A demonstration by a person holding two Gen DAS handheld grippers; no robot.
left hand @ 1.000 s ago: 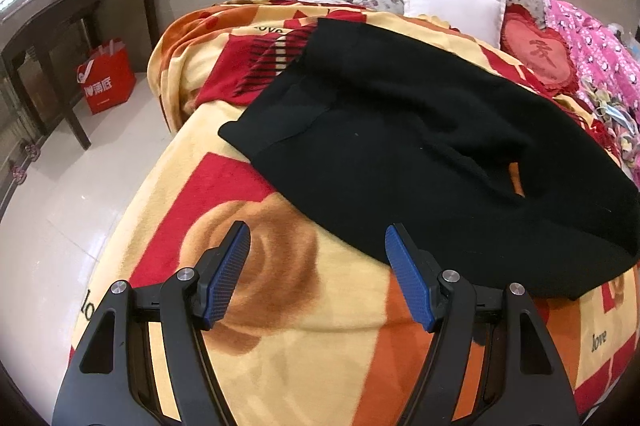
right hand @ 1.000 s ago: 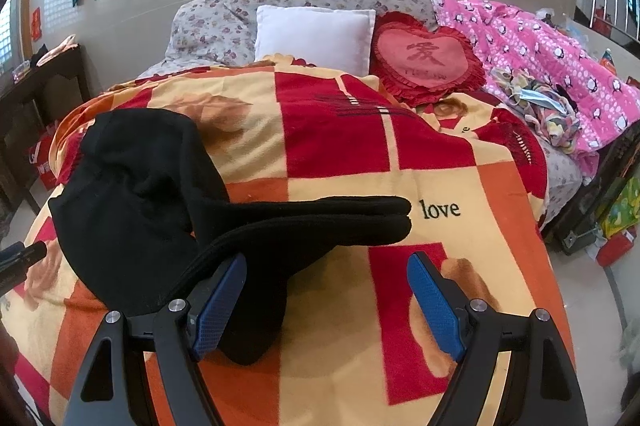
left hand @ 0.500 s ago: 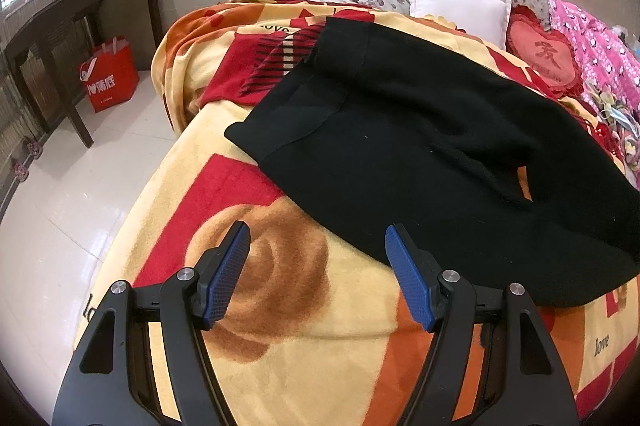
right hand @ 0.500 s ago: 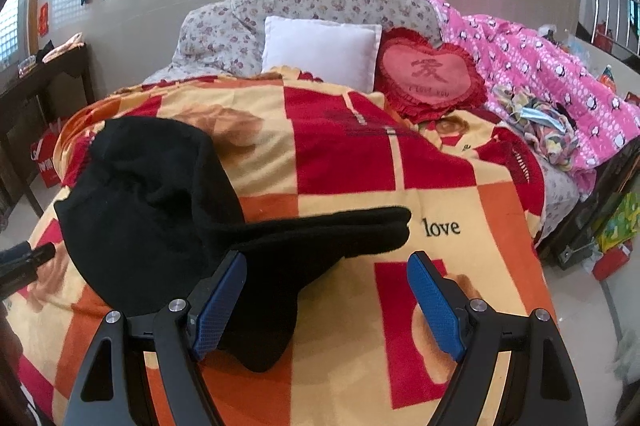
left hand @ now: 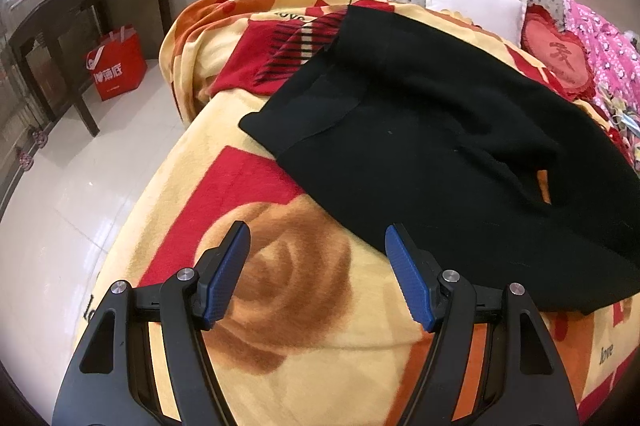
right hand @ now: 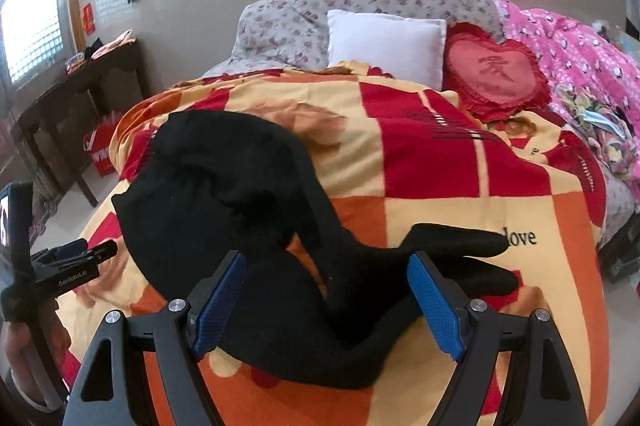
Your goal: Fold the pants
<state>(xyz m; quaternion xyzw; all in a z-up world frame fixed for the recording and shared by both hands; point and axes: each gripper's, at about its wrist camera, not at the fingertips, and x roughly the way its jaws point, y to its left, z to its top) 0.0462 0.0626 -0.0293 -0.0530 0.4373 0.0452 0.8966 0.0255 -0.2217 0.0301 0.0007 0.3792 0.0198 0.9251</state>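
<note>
Black pants (left hand: 440, 145) lie spread on a red, orange and yellow blanket (left hand: 280, 266) on the bed. In the right wrist view the pants (right hand: 224, 201) are rumpled, the waist to the left and both legs (right hand: 460, 246) reaching right. My left gripper (left hand: 318, 258) is open and empty, just short of the pants' near edge. My right gripper (right hand: 326, 290) is open and empty, hovering over the lower leg part. The left gripper also shows in the right wrist view (right hand: 76, 258), at the far left.
A white pillow (right hand: 384, 45) and a red heart cushion (right hand: 496, 73) lie at the bed's head. A pink quilt (right hand: 580, 45) lies at the right. A dark wooden table (left hand: 80, 5) and a red bag (left hand: 116, 65) stand on the tiled floor left of the bed.
Both grippers have shifted left and closer to the pants. The right gripper now sits over the legs. Both stay open and the pants have not moved.
</note>
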